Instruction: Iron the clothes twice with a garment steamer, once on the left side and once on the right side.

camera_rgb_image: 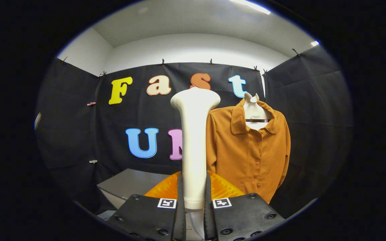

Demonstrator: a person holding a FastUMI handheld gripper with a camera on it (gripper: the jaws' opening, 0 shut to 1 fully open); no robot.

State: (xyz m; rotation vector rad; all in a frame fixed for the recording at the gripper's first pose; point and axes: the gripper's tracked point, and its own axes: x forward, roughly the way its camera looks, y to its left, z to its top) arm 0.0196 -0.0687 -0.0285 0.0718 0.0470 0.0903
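A white garment steamer (193, 144) stands upright between my fingers, its wide head at the top and its slim handle below. My gripper (193, 204) is shut on the steamer's handle, both fingers pressing on its sides. Beyond the fingers and a little to the right hangs an orange-brown buttoned shirt (250, 150) on a white hanger form (254, 112), in front of the black booth wall. The steamer's head stands to the left of the shirt's shoulder and apart from it. The steamer hides the shirt's left edge.
A grey box-like surface (129, 185) lies ahead to the left of the fingers. Black cloth walls close the booth at the back and on both sides. Something orange and ribbed (223, 189) shows just behind the fingers.
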